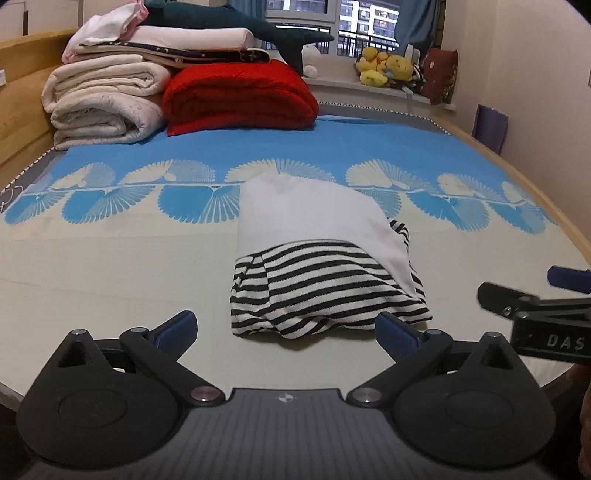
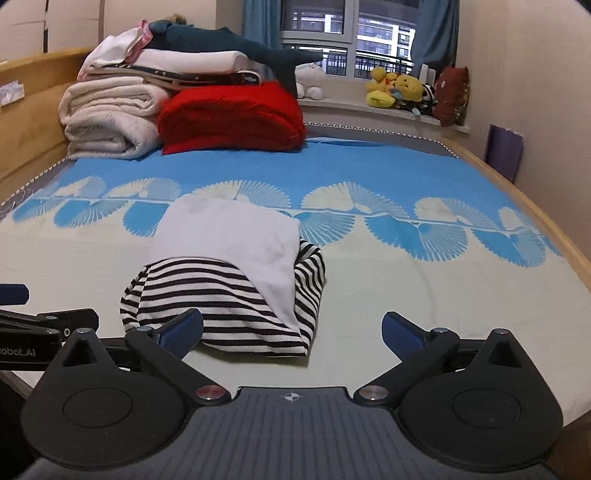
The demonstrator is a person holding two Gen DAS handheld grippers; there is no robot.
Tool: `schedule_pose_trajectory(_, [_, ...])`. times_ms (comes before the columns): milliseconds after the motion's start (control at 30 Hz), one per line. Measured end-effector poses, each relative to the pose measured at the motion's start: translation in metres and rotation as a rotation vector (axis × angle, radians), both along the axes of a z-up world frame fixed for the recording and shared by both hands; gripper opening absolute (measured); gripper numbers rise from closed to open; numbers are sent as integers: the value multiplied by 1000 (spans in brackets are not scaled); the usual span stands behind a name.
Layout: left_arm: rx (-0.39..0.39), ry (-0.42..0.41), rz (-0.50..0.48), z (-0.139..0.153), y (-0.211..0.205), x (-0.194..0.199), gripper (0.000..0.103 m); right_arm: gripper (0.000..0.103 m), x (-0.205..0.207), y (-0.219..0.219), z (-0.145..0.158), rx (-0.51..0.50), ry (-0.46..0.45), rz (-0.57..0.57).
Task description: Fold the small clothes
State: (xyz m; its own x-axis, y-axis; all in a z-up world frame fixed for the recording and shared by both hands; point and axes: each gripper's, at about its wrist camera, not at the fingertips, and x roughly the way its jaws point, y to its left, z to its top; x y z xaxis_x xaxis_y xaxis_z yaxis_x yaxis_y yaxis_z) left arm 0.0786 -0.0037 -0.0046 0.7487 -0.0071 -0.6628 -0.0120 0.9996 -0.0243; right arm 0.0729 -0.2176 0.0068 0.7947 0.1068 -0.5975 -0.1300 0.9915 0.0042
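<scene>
A wide bed (image 1: 110, 258) with a pale wooden frame (image 2: 33, 74) fills the room, covered by a cream and blue mat with fan patterns (image 2: 369, 177). At its head lie folded cream quilts (image 1: 99, 103), a red blanket (image 1: 240, 96) and a dark plush shark (image 1: 236, 22). Beyond, a window (image 2: 351, 29) with blue curtains (image 2: 258, 22) shows lit buildings outside, and yellow soft toys (image 1: 384, 66) sit on the sill beside a plain cream wall (image 1: 535, 74).

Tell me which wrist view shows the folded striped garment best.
The left wrist view: the striped garment lies centred and whole between the open left gripper fingers. In the right wrist view the garment sits left of centre, its near edge partly hidden behind a finger of the open right gripper.
</scene>
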Motion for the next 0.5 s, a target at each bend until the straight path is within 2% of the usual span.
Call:
schedule_pose_trajectory(433, [-76,54,9,-17,3,14,102,102,13,12,-10,29,55,-14])
schedule_pose_trajectory(500, [-67,54,0,-18,0,15,102,102,14,11,-11,31,57,-23])
